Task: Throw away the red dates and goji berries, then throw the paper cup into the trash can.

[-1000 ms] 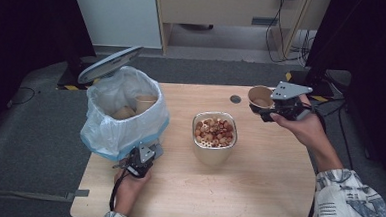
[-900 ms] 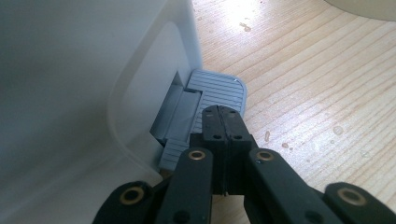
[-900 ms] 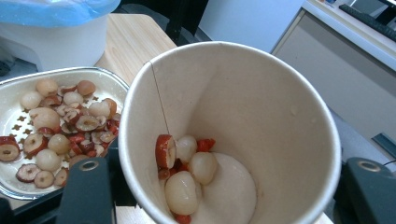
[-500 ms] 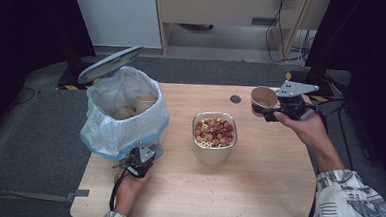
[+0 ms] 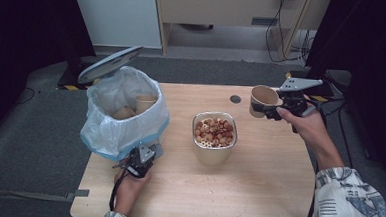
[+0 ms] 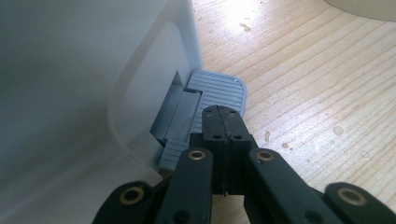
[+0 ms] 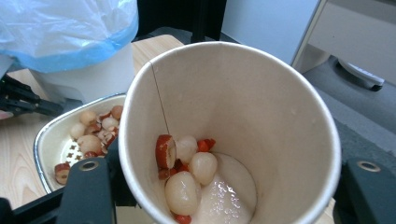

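A brown paper cup (image 5: pixel 261 100) hangs above the table's far right, with my right gripper (image 5: pixel 273 110) shut on it. In the right gripper view the cup (image 7: pixel 261 102) sits between my jaws (image 7: pixel 229 186) and holds red and pale fruit pieces (image 7: pixel 187 163) in a little liquid. A metal bowl (image 5: pixel 214 150) with a strainer full of similar fruit stands mid-table. My left gripper (image 5: pixel 139 161) is shut, with its tips (image 6: pixel 223 119) pressing on the grey pedal (image 6: pixel 222 91) of the white bin (image 5: pixel 125 112). The bin's lid (image 5: pixel 110 64) stands up.
The bin is lined with a white bag with a blue edge (image 7: pixel 70 32) and holds used paper cups (image 5: pixel 145 103). A small dark disc (image 5: pixel 235 98) lies on the table near the far edge. Water drops (image 6: pixel 337 129) dot the wood near the pedal.
My right gripper has shifted the cup slightly, staying over the table's far right. The left gripper has stayed on the pedal and the lid has stayed up.
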`<act>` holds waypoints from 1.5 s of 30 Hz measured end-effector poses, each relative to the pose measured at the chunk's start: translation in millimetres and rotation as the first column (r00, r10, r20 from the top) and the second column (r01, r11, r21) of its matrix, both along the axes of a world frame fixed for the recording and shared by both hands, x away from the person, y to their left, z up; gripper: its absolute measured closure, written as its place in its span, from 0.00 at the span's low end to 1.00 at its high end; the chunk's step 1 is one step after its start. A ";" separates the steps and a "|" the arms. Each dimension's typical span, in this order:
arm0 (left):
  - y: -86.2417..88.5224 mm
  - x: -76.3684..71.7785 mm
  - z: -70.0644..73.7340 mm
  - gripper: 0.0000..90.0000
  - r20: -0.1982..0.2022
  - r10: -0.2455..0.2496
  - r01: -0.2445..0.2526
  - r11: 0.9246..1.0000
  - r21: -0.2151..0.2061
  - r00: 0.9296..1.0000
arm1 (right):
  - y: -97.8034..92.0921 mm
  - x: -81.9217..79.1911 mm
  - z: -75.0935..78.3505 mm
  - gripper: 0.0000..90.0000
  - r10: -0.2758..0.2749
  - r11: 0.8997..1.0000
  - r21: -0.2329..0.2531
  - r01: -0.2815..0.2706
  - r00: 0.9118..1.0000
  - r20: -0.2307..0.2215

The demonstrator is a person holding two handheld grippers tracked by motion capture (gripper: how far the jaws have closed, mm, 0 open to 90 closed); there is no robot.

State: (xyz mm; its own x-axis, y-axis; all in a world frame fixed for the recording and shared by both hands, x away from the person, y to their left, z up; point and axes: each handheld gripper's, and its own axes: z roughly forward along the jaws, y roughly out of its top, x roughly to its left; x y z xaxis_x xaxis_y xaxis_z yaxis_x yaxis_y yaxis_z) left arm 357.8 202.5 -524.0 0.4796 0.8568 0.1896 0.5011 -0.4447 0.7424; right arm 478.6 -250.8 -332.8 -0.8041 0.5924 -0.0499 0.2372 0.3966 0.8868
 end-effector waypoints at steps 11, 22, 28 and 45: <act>0.0 -0.1 -0.1 0.99 0.001 0.000 0.000 1.000 0.001 1.000 | 5.2 2.9 9.8 0.37 0.014 0.999 0.032 -0.013 0.999 -0.039; -0.2 -0.3 -0.2 0.99 0.003 0.000 0.000 1.000 0.004 1.000 | 26.2 5.9 21.7 0.37 0.024 0.999 0.035 -0.022 0.998 -0.060; -0.8 -0.4 -0.4 0.99 0.006 0.000 0.000 1.000 0.005 1.000 | 46.6 6.5 29.0 0.36 0.033 0.999 0.022 -0.032 0.997 -0.065; -1.0 -0.5 -0.4 0.99 0.008 0.000 0.000 1.000 0.007 1.000 | 96.6 13.2 37.1 0.36 0.065 0.998 0.023 -0.063 0.993 -0.101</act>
State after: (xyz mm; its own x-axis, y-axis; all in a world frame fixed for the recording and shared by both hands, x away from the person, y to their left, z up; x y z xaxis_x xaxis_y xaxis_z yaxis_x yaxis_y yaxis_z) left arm 357.4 201.5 -524.5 0.4778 0.8556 0.1993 0.4949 -0.4496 0.7436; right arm 491.8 -154.2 -295.7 -0.8408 0.5394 0.0453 0.3011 0.3966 0.8672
